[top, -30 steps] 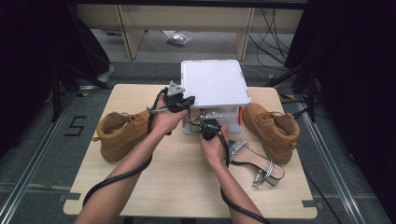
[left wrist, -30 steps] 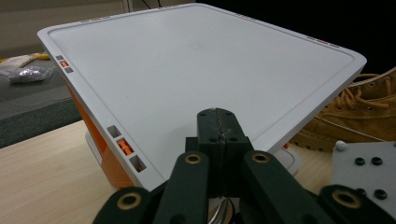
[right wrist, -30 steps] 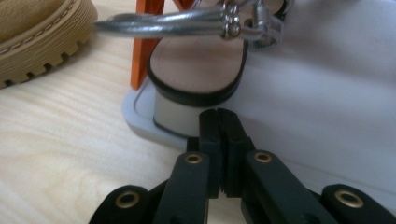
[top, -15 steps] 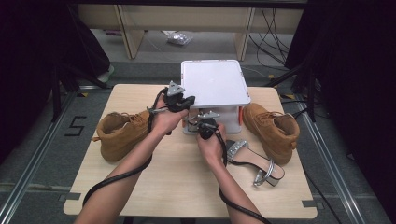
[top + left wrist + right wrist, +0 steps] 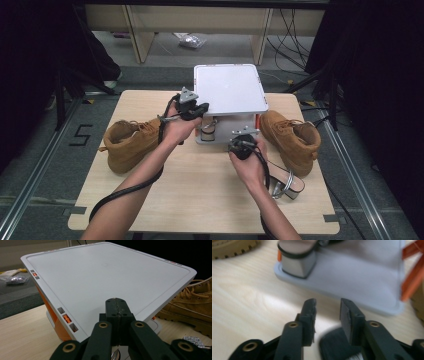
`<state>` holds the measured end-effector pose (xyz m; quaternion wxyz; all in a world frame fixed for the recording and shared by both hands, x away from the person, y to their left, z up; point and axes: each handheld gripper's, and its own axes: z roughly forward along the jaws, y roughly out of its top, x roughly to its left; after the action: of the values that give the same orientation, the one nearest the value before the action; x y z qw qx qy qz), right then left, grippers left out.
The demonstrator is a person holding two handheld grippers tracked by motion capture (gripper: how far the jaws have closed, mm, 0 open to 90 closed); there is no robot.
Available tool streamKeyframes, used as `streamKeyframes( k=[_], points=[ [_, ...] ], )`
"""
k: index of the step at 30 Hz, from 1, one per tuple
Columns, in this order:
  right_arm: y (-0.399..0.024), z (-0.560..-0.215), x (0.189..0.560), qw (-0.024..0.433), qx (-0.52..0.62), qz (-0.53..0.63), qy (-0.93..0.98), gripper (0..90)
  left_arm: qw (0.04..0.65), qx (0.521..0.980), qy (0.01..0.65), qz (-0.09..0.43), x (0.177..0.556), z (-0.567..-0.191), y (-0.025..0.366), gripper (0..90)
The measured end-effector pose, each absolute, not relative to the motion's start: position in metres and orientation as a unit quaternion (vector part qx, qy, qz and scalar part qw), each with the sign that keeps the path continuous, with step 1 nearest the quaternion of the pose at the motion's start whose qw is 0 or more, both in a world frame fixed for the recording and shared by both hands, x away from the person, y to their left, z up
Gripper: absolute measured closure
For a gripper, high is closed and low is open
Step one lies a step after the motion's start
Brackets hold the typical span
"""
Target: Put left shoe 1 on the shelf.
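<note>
White two-tier shoe rack with orange struts stands at 12 o'clock on the wooden table.

Progress: the work in hand appears to be stowing a pair of heeled sandals on the rack's lower shelf. One sandal is already on that shelf, toward its left end, with its block heel resting on the shelf near the front edge. The second sandal lies on the table at 4 o'clock, just beside the right forearm, untouched. Judged half done: the second sandal remains to be picked up and shelved.

Grippers: the right gripper sits low in front of the shelf, near the stowed sandal but apart from it. Its jaws have just been opening, they stand partly apart, and nothing is between them. The left gripper hovers at the near edge of the rack's top plate, jaws pressed fully together with nothing visibly held.

Condition of the sandal: the stowed sandal has a pale grey block heel with a dark trim band; its upper is hidden under the top plate. The loose sandal shows a silver, glittery strap.

Two tan lace-up boots flank the rack, at 9 o'clock and 3 o'clock.
</note>
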<state>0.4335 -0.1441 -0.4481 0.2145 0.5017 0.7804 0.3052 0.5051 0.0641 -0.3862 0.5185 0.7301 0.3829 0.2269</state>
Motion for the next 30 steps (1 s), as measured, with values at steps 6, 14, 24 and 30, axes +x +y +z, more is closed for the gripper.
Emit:
streamKeyframes(
  k=[6,14,24,30],
  points=[
    [-0.175,-0.438,0.419,0.203,0.505,0.298,0.784,57.9,0.52,0.73,0.382,0.225,0.506,-0.386,0.065,89.7],
    [-0.206,-0.432,0.405,0.186,0.518,0.289,0.784,50.3,0.519,0.731,0.382,0.226,0.506,-0.386,0.065,89.7],
    [-0.227,-0.424,0.393,0.169,0.516,0.279,0.792,45.0,0.519,0.731,0.382,0.225,0.506,-0.386,0.065,89.7],
    [-0.24,-0.423,0.389,0.16,0.514,0.266,0.8,41.1,0.518,0.732,0.381,0.224,0.506,-0.386,0.065,89.7]
  ],
)
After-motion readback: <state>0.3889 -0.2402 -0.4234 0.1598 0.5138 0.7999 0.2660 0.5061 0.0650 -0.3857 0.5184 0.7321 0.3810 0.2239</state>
